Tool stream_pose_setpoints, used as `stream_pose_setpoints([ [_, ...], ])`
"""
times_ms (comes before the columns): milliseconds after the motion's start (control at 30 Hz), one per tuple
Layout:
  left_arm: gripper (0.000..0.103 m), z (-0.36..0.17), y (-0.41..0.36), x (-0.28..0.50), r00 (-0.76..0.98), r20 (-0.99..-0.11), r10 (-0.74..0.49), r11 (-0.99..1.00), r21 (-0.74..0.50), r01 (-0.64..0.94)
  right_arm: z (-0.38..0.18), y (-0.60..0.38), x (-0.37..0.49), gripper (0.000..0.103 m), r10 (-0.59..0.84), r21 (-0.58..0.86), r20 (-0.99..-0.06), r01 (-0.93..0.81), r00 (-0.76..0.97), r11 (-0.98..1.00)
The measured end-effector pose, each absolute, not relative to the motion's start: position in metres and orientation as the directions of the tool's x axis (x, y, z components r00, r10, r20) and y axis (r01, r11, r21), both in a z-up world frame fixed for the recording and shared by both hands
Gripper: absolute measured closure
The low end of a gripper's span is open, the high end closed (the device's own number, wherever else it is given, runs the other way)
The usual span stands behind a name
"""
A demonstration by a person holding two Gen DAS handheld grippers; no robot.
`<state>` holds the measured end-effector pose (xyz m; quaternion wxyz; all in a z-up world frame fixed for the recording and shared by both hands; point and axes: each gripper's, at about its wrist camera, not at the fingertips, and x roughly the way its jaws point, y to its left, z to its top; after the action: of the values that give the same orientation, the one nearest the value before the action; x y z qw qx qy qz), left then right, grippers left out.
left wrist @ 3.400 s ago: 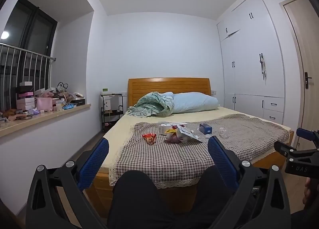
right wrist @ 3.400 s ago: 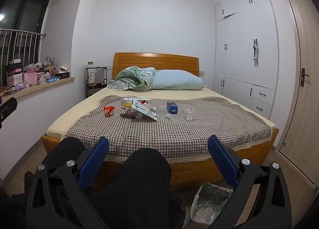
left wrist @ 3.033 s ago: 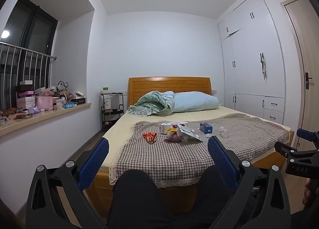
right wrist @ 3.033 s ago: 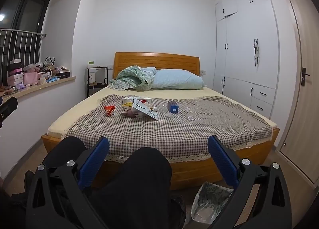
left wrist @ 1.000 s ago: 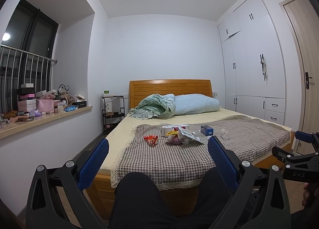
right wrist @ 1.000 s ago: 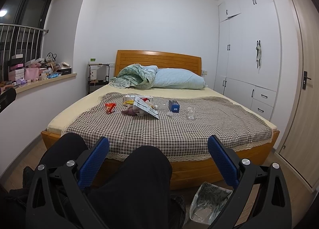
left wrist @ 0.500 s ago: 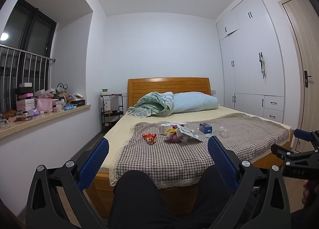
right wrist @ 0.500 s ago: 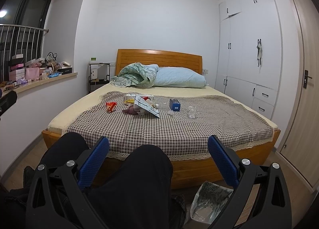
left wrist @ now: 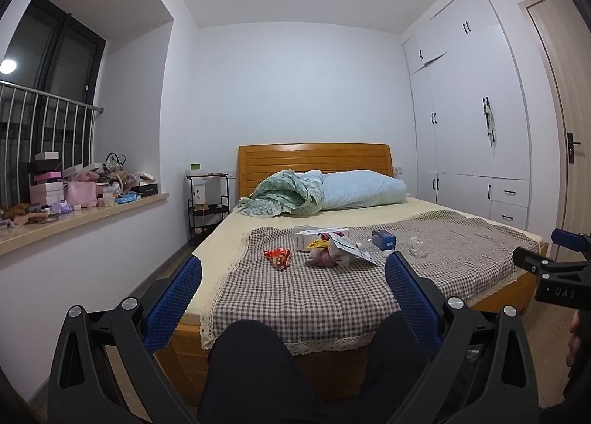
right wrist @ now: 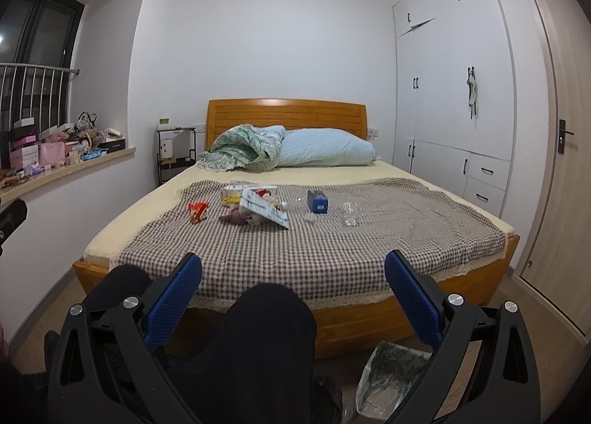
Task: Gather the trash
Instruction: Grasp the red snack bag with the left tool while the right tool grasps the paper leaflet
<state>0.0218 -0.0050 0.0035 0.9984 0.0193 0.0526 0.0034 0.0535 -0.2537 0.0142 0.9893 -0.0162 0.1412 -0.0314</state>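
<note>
Facing the foot of a wooden bed, both grippers hung well short of the mattress with the person's dark-trousered knees rising between the cameras and the checked blanket. The left gripper had its blue fingers spread wide and held nothing; the right gripper likewise stood wide apart and empty, and it also showed at the right edge of the left view. Behind the blanket lay a crumpled green quilt and a pale blue pillow against the headboard, with a black side shelf left of the bed, a cluttered window ledge further left, and white wardrobes on the right. The trash lay scattered across the middle of the blanket: a red snack wrapper, a white carton, a tilted white card touching a crumpled pinkish wad, a blue box, and a small clear plastic cup standing apart to the right. On the floor near the right gripper sat a bin lined with a clear bag.
</note>
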Motion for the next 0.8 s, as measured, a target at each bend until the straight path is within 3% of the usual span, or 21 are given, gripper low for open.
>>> stream_pose_setpoints([
  [467,0.007,-0.012,-0.008,0.118,0.989,-0.141,0.037,0.991,0.132,-0.018,0.0,-0.255,0.14,0.008,-0.102,-0.12,-0.327,0.065,0.94,0.991],
  [800,0.007,-0.029,0.0,0.226,0.98,-0.194,0.052,0.987,0.156,-0.022,-0.034,-0.255,0.238,0.008,-0.081,-0.081,-0.445,0.05,0.892,0.996],
])
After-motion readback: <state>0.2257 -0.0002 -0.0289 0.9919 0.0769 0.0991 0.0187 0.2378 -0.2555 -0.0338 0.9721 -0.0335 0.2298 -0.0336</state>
